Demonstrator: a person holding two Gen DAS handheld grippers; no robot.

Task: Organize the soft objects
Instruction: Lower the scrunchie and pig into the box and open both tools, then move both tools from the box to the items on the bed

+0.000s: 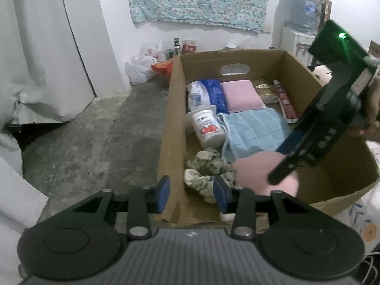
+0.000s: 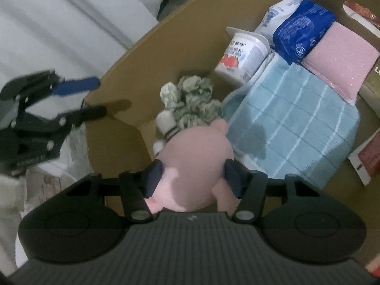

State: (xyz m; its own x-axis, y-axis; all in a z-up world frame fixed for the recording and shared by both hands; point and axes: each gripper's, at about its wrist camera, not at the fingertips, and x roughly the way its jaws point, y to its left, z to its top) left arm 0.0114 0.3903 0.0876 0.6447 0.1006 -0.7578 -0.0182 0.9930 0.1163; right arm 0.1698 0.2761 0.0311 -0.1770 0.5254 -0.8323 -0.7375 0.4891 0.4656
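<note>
An open cardboard box (image 1: 171,123) holds a pale blue towel (image 1: 254,130), a folded pink cloth (image 1: 242,93) and a crumpled green-patterned fabric bundle (image 1: 209,163). My right gripper (image 2: 192,178) is shut on a pink plush toy (image 2: 194,152), low inside the box beside the bundle (image 2: 194,99) and the towel (image 2: 296,123). In the left wrist view the right gripper (image 1: 277,166) comes down from the right over the plush (image 1: 254,168). My left gripper (image 1: 191,196) is open and straddles the box's left wall, one finger outside and one inside.
The box also holds a yogurt cup (image 1: 209,128), a blue-and-white pack (image 1: 209,92), a gold packet (image 1: 263,90) and a toothpaste carton (image 1: 285,102). Plastic bags (image 1: 142,64) and cans stand by the far wall. White sheeting (image 1: 47,47) hangs at the left over bare concrete floor.
</note>
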